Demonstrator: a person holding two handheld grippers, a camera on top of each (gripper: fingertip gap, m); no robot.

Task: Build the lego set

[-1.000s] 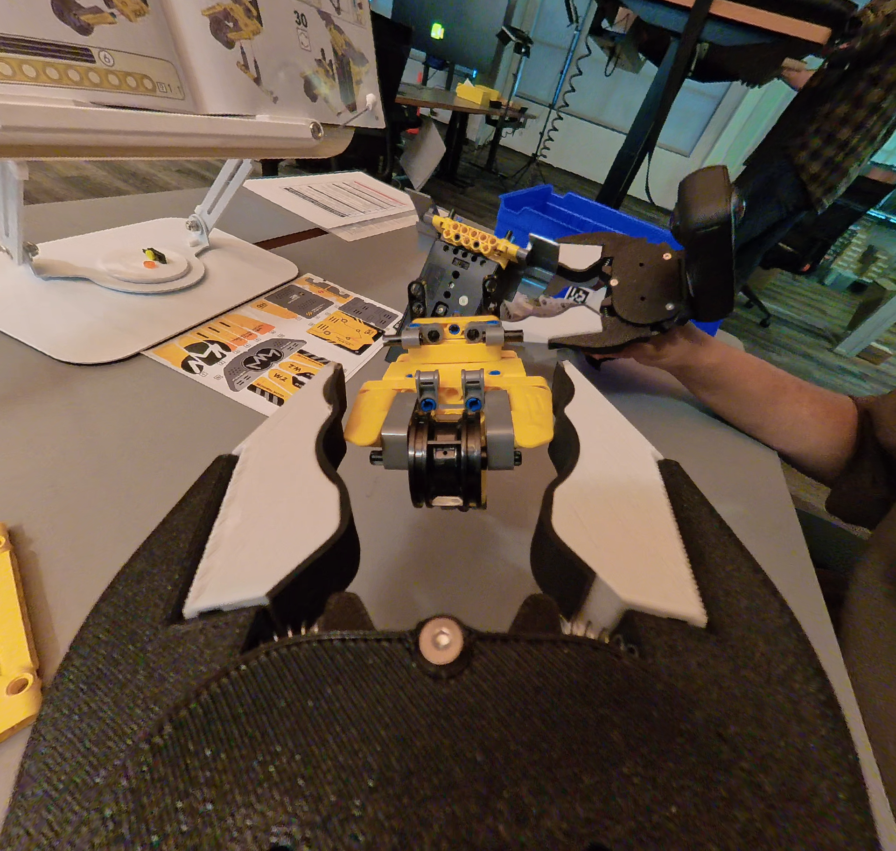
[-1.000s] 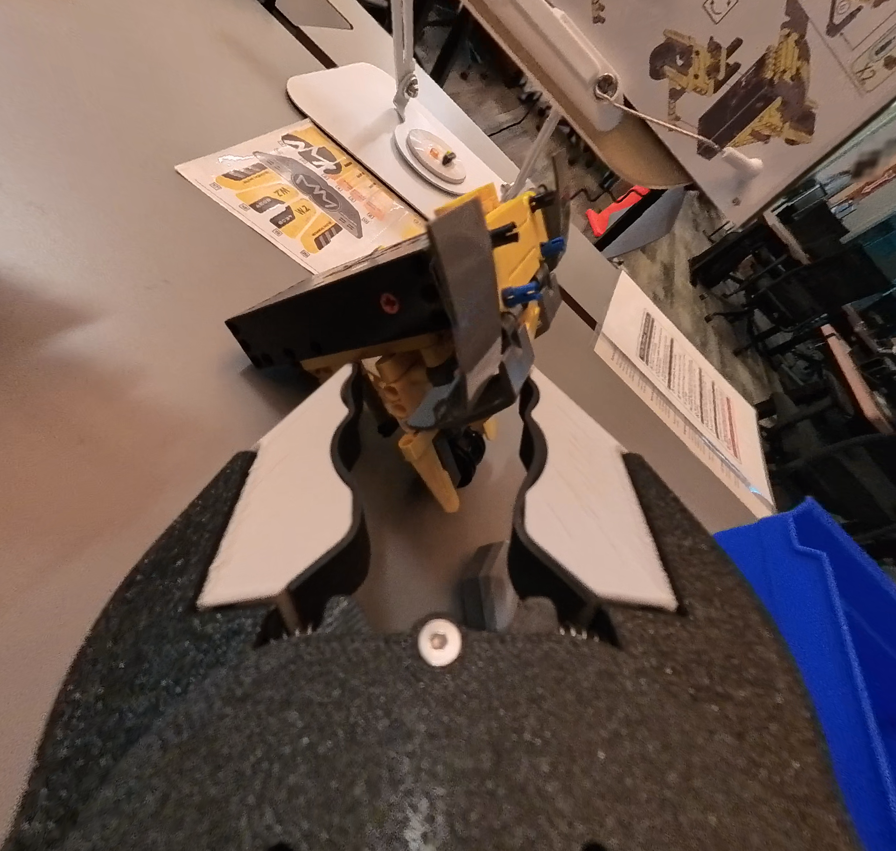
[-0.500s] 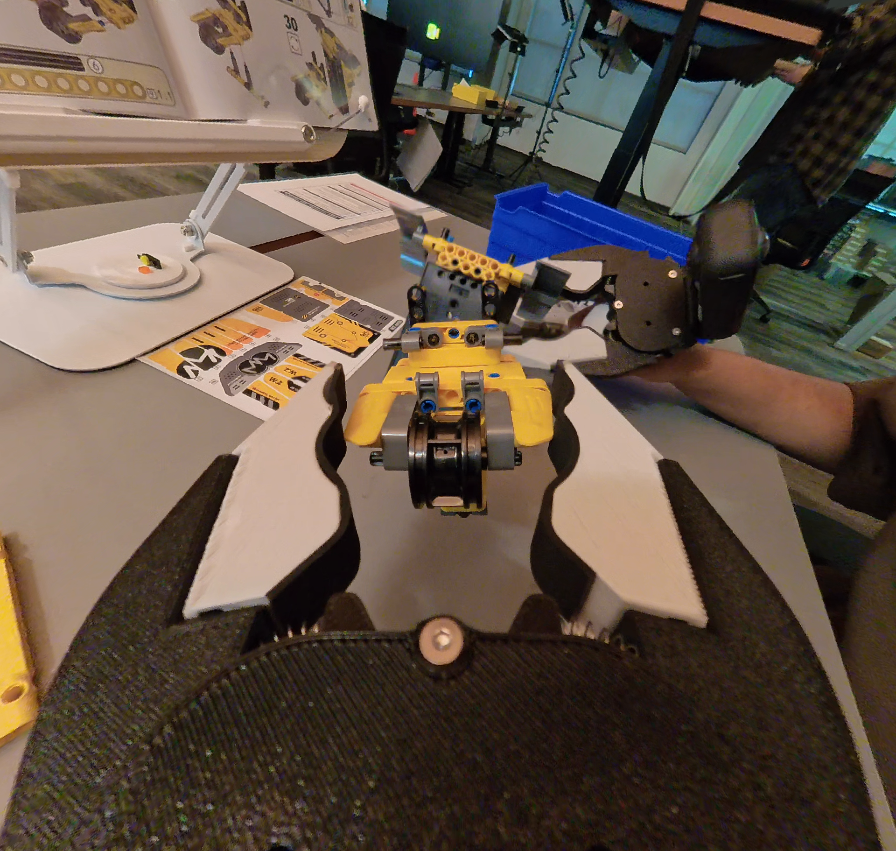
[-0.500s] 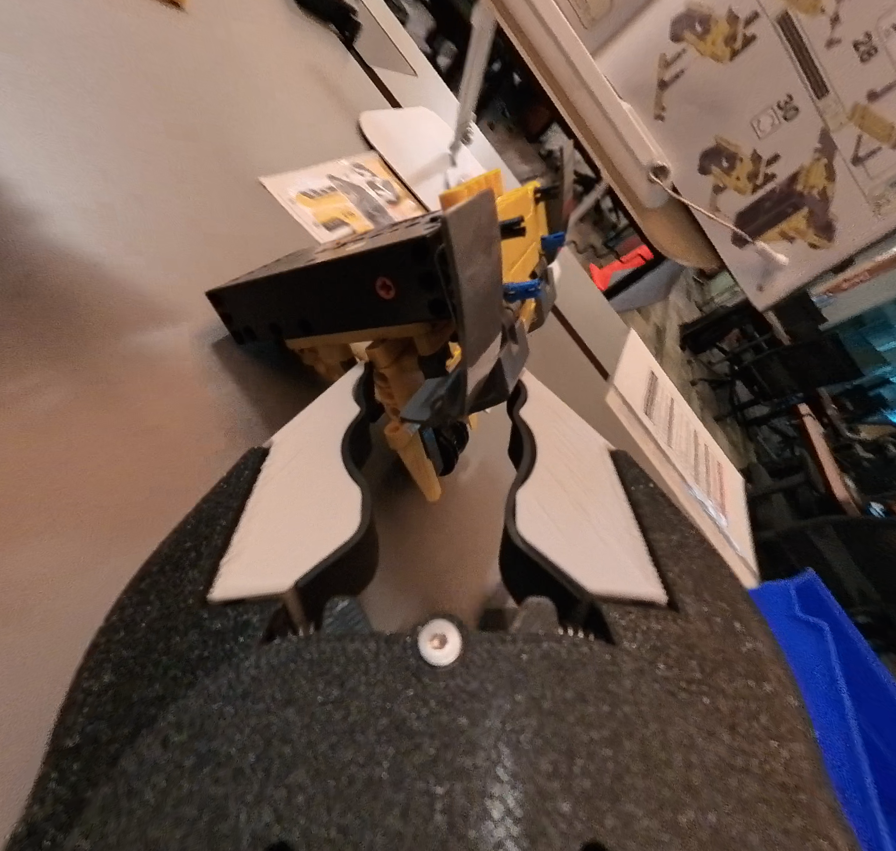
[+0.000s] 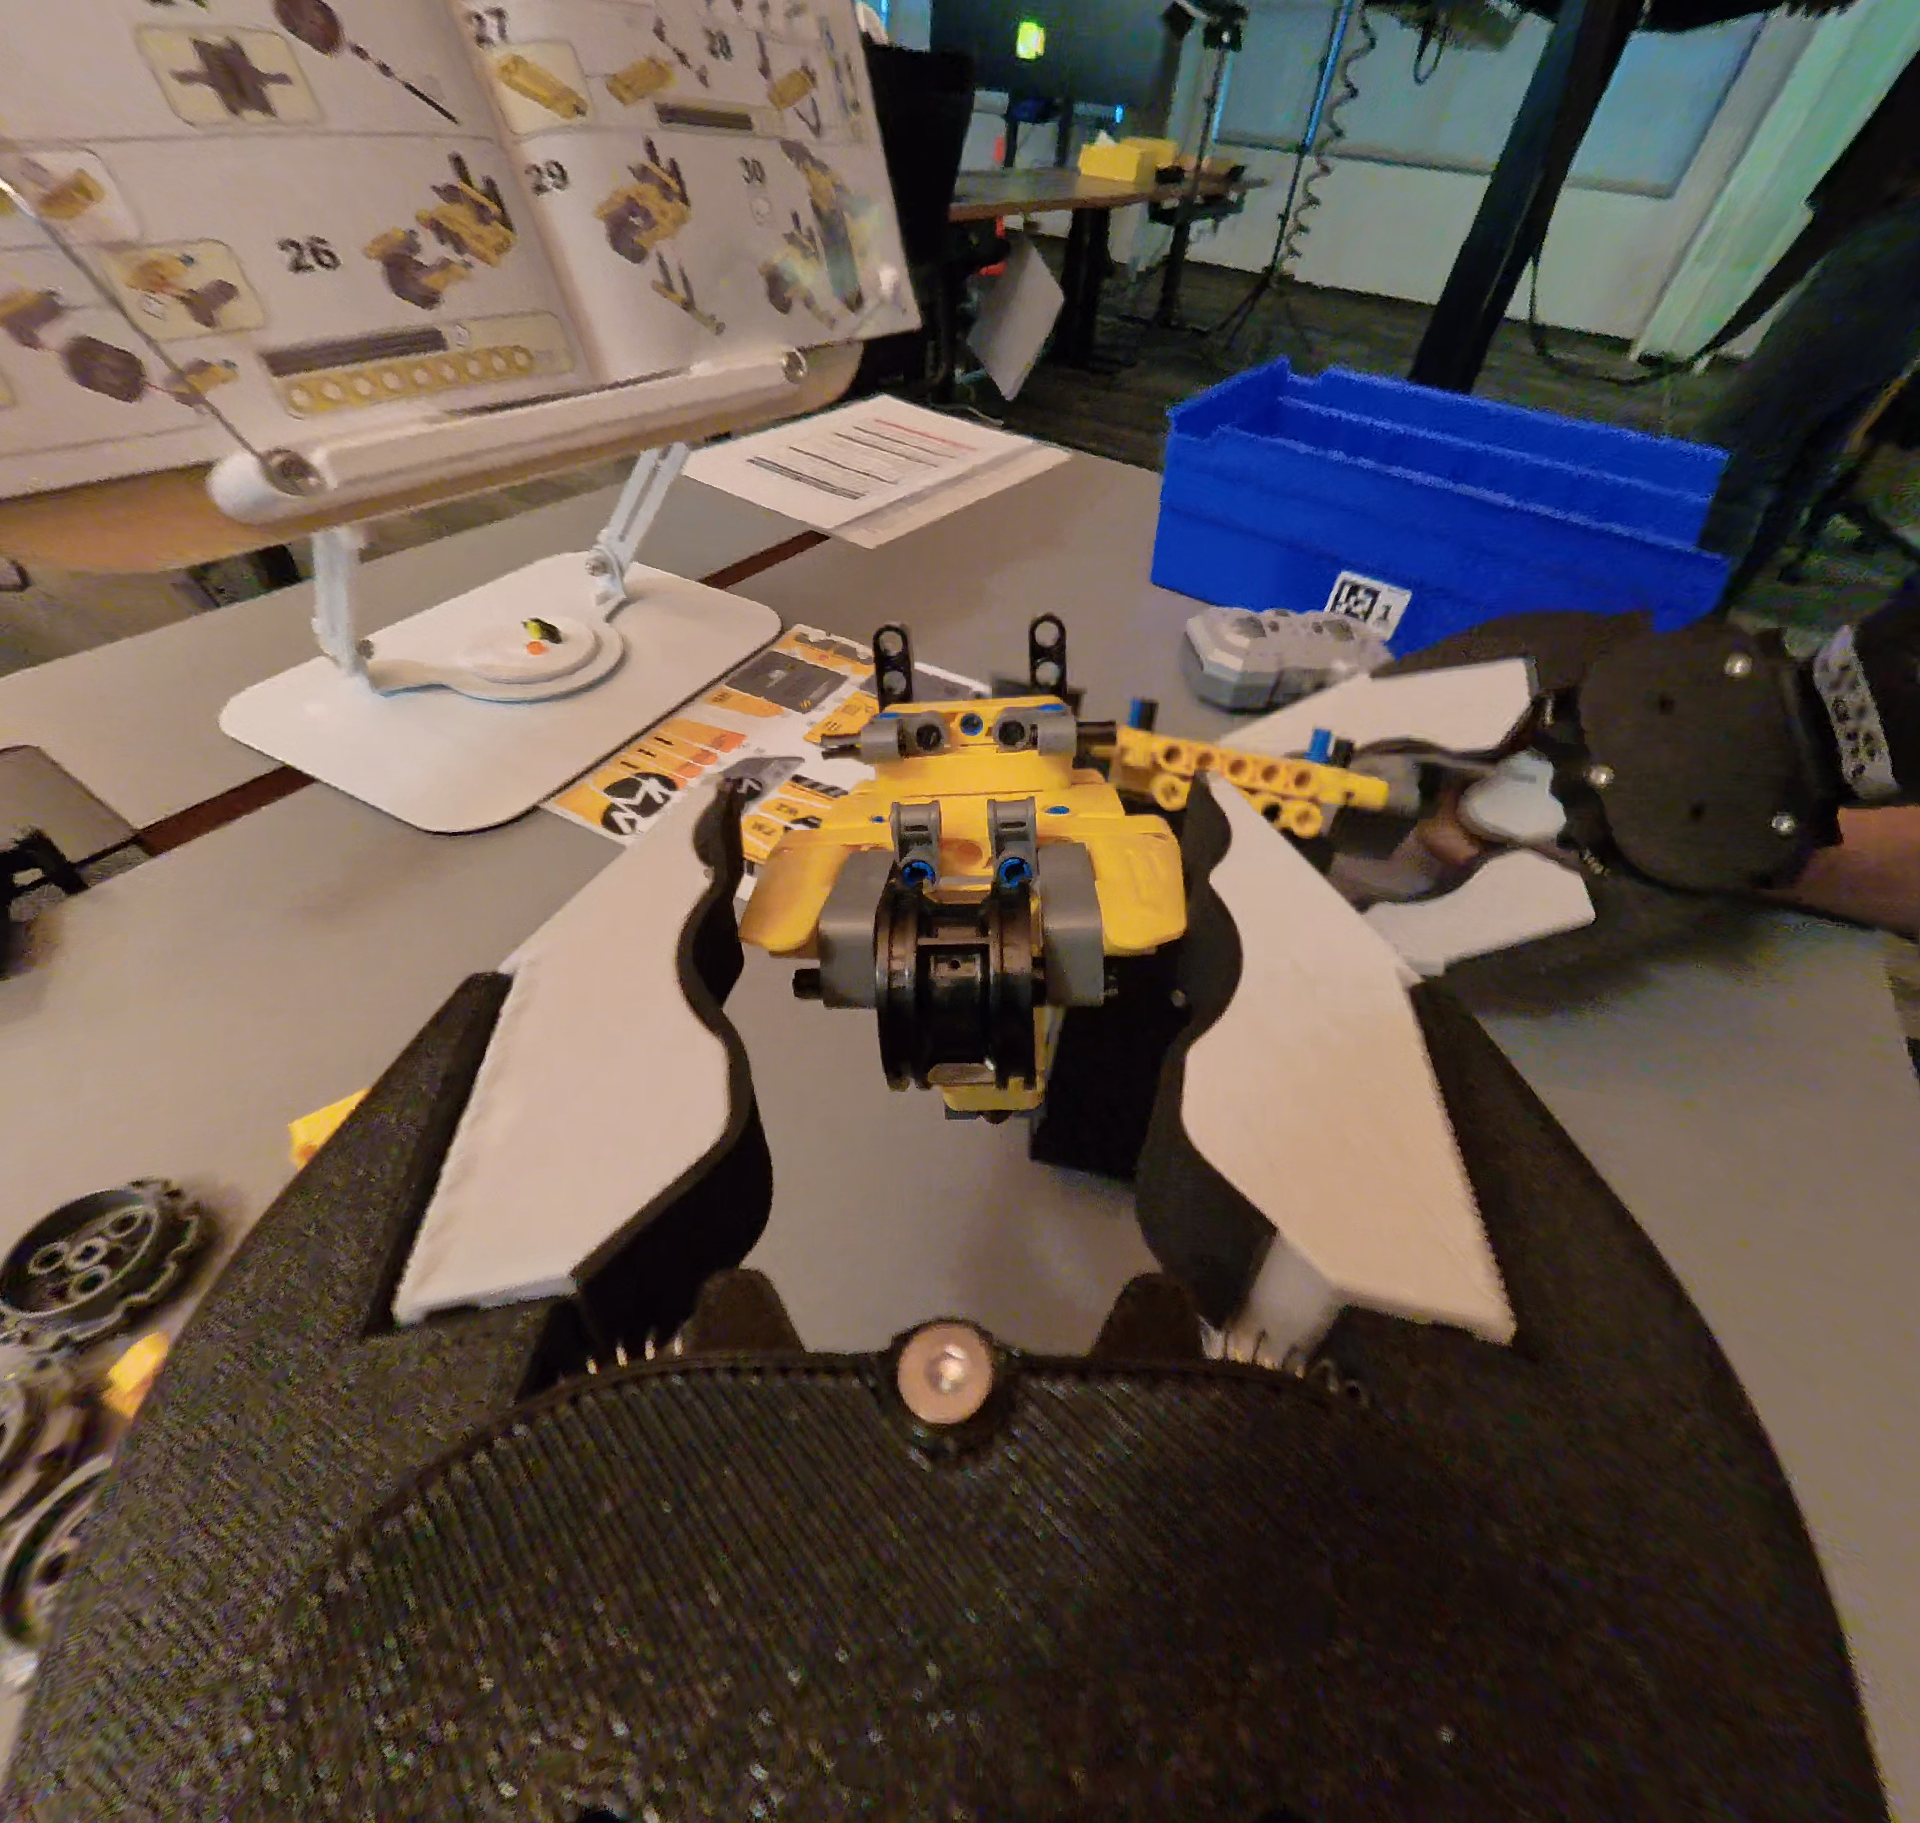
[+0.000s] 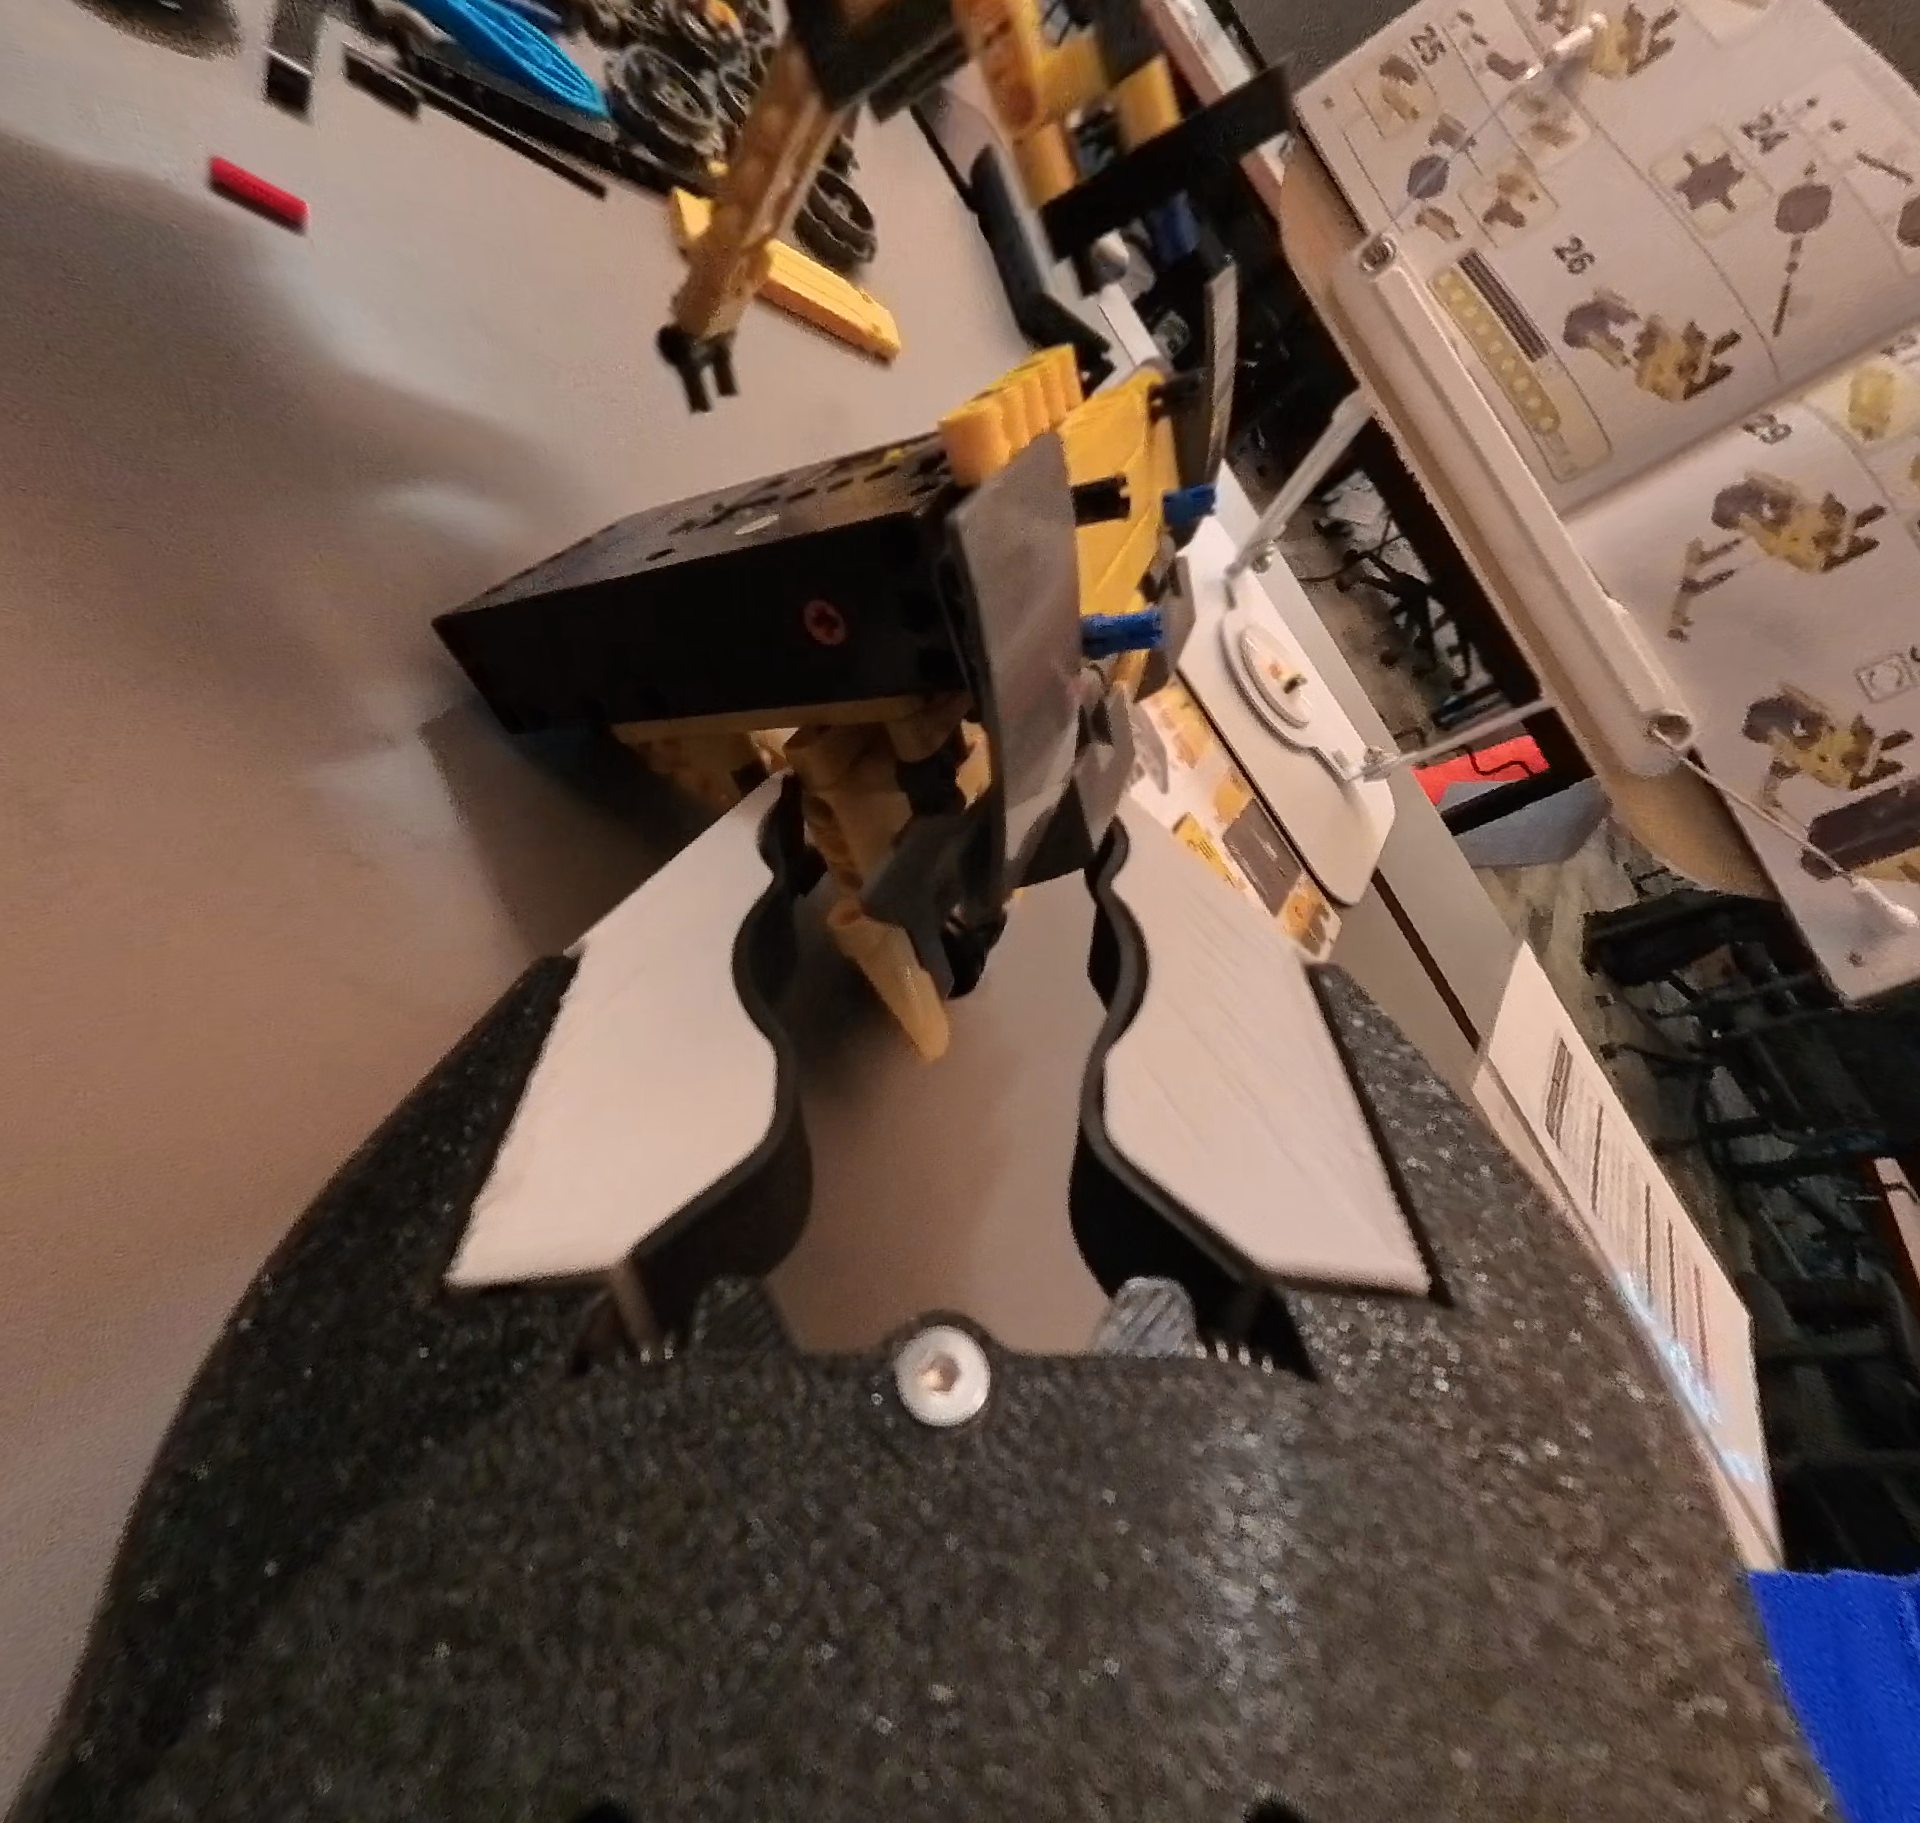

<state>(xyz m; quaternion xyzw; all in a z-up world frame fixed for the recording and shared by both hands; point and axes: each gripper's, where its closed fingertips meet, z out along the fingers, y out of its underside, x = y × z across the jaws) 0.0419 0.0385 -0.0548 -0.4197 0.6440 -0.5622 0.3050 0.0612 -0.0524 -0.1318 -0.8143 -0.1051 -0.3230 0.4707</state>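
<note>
Left gripper clamps the yellow brick model just above the grey surface. Right gripper pinches its yellow beam end, beside the blue bin.

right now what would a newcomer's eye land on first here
The yellow and black brick model at centre, clamped between the left tool's white fingers, with the right tool gripping its yellow beam from the side. Behind stand an open instruction booklet on a white stand and a blue bin.
</note>
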